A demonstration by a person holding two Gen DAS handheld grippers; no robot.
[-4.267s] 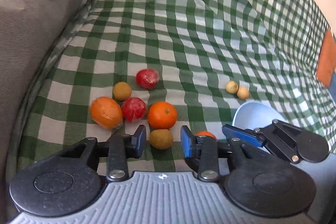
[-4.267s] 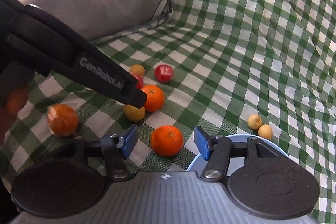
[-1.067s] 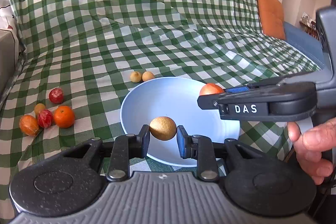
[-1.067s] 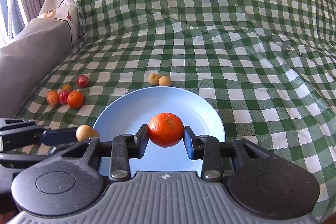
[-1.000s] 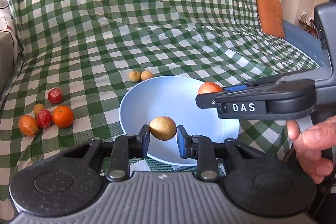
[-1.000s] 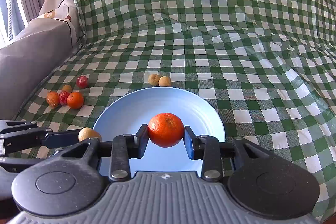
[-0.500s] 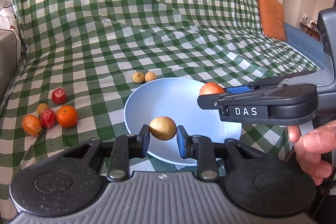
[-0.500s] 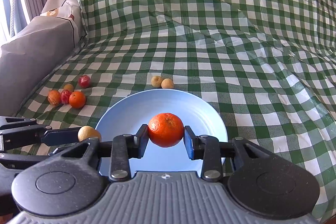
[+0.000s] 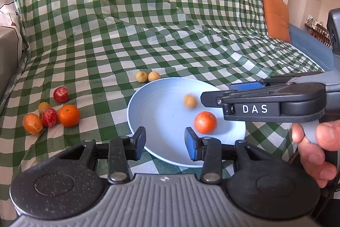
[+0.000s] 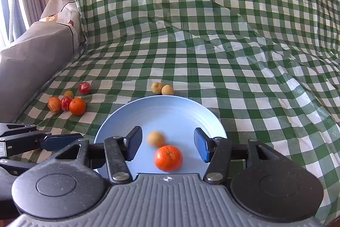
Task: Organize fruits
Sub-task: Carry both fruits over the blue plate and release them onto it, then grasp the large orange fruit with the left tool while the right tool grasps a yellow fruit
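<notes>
A light blue plate [image 9: 153,103] [image 10: 170,107] lies on the green checked cloth. In it are an orange [image 9: 205,122] [image 10: 168,158] and a small tan fruit [image 9: 190,101] [image 10: 156,139], both blurred with motion. My left gripper [image 9: 165,143] hangs over the plate's near rim, its jaws opening, nothing between them. My right gripper [image 10: 167,147] is also over the plate with its jaws opening; the two fruits show in the gap below, untouched by the pads. The right gripper's side [image 9: 265,103] reaches in from the right in the left wrist view.
Left of the plate lies a cluster: an orange [image 9: 69,116], two red fruits [image 9: 61,94], a small yellow one [image 9: 43,107] and an oblong orange one [image 9: 33,123]. Two tan fruits [image 9: 148,76] sit behind the plate. A grey cushion [image 10: 31,56] rises at left.
Both grippers opened. The tan fruit left the left gripper and the orange left the right gripper; both fell into the blue plate. Neither hand shifted.
</notes>
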